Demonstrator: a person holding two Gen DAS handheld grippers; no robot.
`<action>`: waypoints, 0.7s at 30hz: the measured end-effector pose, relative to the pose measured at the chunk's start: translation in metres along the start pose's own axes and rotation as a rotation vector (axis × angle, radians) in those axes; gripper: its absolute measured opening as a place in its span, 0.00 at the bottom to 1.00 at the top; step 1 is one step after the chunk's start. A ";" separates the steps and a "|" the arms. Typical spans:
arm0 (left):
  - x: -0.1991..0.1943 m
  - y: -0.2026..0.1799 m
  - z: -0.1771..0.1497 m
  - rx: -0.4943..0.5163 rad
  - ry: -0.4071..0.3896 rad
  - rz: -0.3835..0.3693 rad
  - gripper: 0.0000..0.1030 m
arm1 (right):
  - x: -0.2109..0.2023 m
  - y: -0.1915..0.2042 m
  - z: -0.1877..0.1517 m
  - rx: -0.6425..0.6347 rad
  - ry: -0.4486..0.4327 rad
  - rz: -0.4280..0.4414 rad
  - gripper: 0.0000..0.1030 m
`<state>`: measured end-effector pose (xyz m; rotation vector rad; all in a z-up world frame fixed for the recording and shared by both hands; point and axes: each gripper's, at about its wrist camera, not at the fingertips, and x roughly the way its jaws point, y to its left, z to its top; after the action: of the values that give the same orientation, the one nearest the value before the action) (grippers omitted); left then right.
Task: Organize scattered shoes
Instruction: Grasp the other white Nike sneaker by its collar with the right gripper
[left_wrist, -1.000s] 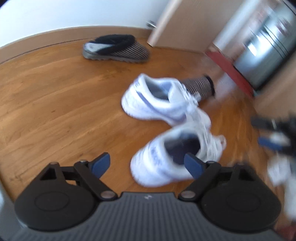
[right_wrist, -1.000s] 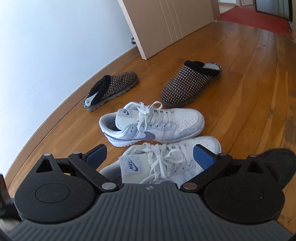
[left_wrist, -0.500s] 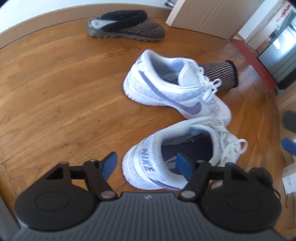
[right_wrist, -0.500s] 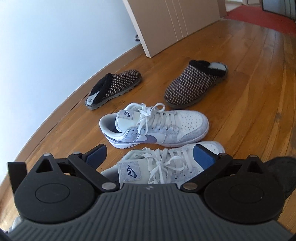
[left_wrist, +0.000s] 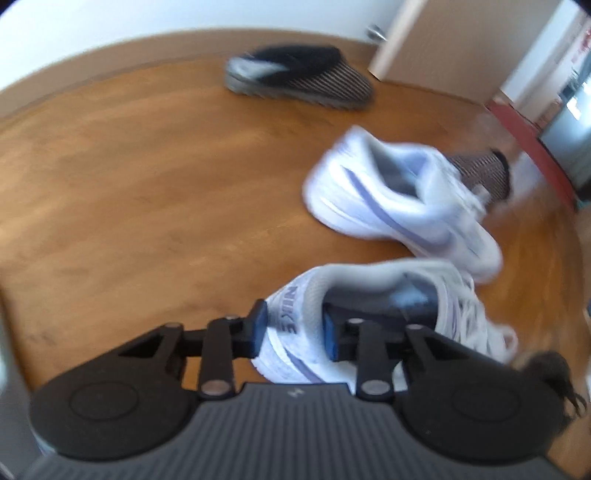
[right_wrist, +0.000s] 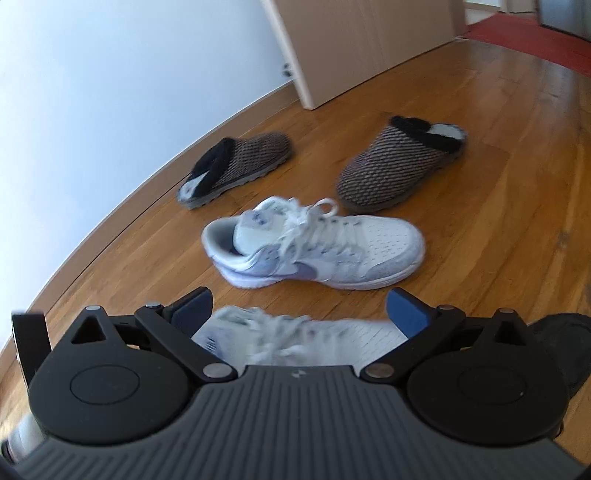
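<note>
The left hand-held gripper (left_wrist: 293, 330) has just been closing and now clamps the heel collar of the near white sneaker (left_wrist: 369, 317) on the wooden floor (left_wrist: 147, 192), probably for lifting. The right hand-held gripper (right_wrist: 299, 314) hangs open above it.

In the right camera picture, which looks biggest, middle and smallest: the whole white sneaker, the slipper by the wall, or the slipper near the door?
1. White sneaker: looks largest, though it is also nearest the camera.
2. Slipper near the door.
3. Slipper by the wall: looks smallest, but the two slippers are close, so nearness may decide it.
</note>
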<state>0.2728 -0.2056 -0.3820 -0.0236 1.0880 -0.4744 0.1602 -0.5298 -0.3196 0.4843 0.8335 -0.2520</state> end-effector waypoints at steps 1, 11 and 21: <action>0.000 0.011 0.006 -0.013 -0.007 0.005 0.24 | 0.003 0.008 -0.001 -0.050 0.021 0.023 0.99; -0.053 0.056 0.022 0.008 -0.035 -0.100 0.43 | 0.079 0.103 -0.023 -0.819 0.187 0.197 0.99; -0.102 0.115 -0.007 -0.100 -0.028 -0.038 0.43 | 0.137 0.121 -0.027 -0.946 0.393 0.329 0.99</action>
<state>0.2698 -0.0612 -0.3280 -0.1383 1.0843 -0.4520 0.2807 -0.4155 -0.4013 -0.2379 1.1263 0.5519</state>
